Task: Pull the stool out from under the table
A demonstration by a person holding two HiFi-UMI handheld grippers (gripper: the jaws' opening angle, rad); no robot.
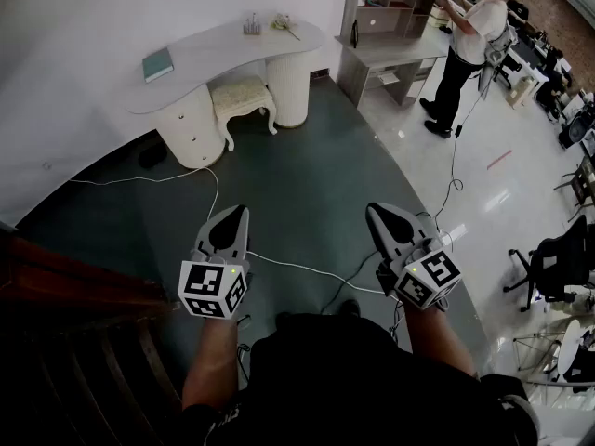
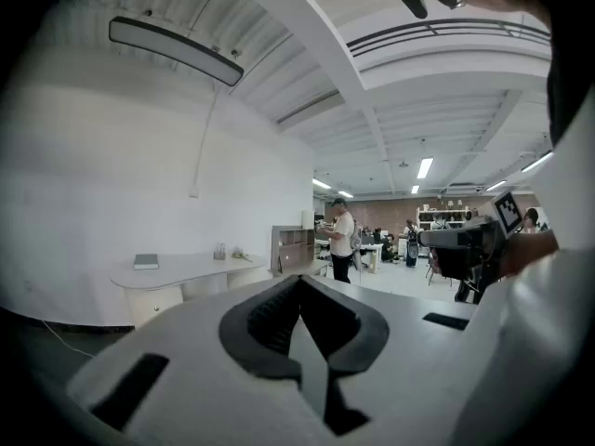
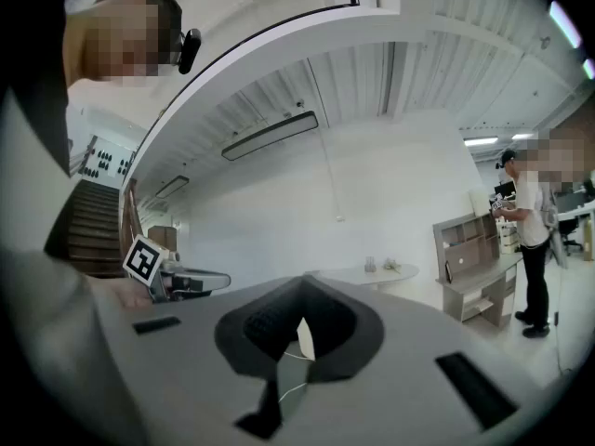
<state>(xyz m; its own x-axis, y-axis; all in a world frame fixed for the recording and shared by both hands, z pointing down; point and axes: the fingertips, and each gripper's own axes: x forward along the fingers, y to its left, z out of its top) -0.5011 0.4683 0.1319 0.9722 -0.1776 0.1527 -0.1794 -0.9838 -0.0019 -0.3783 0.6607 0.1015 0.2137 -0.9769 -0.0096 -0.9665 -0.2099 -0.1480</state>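
Left gripper [image 1: 236,211] and right gripper [image 1: 376,211] are being held, jaws together, empty; the stool [image 1: 242,94] is sitting tucked under the front edge of the table [image 1: 232,45].

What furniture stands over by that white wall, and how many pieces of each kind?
Curved white table: 1
Cushioned stool: 1
Grey shelf desk: 1
Total: 3
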